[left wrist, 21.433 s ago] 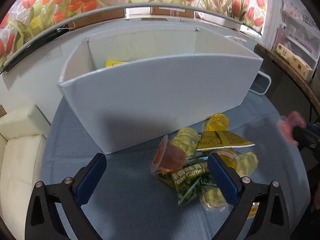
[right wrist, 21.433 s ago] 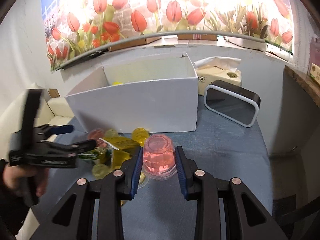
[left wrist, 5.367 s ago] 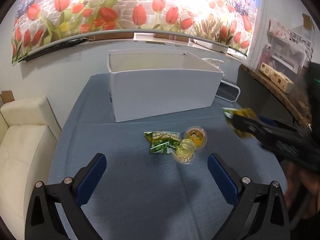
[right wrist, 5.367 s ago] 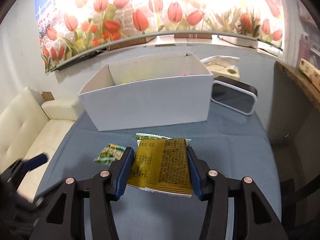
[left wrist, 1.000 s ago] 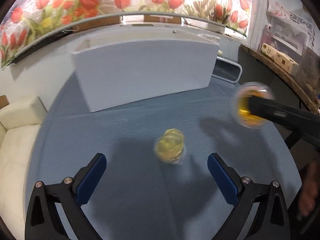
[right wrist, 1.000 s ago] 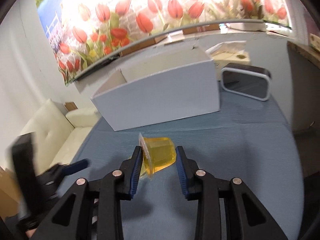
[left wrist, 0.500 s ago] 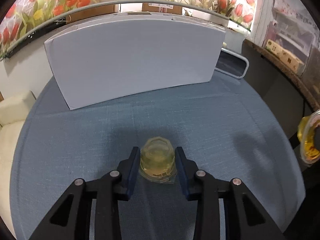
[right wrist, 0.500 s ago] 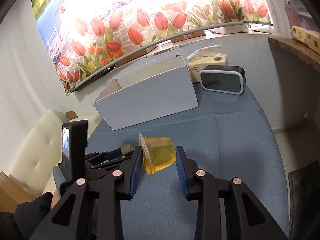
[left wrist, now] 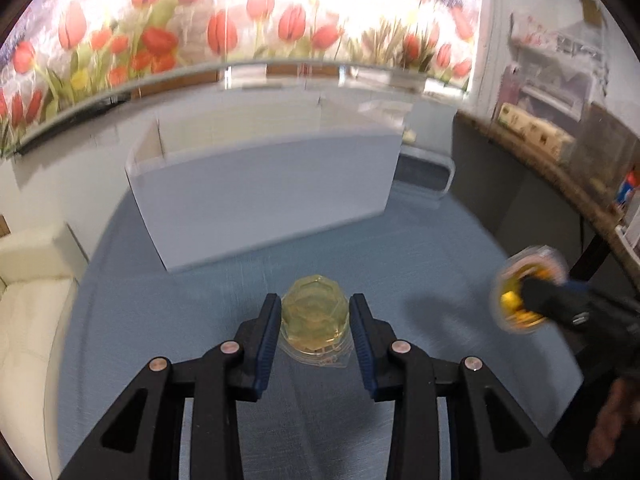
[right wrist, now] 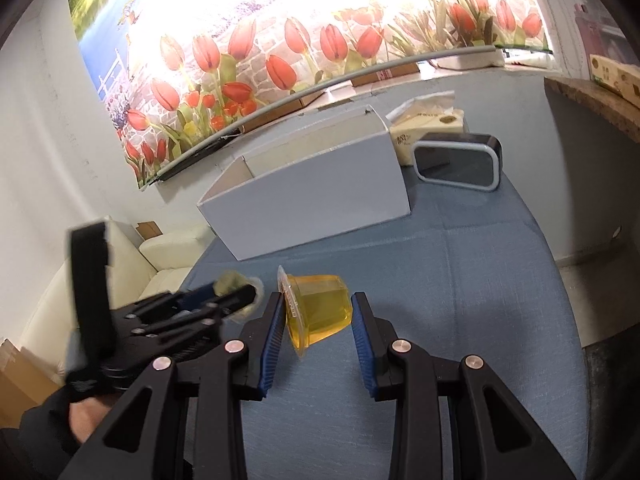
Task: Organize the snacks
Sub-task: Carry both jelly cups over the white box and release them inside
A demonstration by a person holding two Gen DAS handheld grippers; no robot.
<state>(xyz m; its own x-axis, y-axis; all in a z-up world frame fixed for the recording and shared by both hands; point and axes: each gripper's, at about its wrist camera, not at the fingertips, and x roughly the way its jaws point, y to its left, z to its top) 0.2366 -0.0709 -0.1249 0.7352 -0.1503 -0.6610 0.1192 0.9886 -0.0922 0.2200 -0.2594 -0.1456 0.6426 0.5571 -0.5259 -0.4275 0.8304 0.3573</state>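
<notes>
Left tool (left wrist: 315,322) pinching pale faceted jelly cup (left wrist: 315,316), upside down; right tool (right wrist: 318,320) clamping amber jelly cup (right wrist: 320,308) sideways, foil lid at 9 o'clock; white cardboard box (right wrist: 308,196) at 12 on blue cloth bench (right wrist: 460,280)

No text can be read with certainty. Dark print is seen on the tissue box (right wrist: 430,130) beside the white box (right wrist: 312,196), but it is too small to be made out.
</notes>
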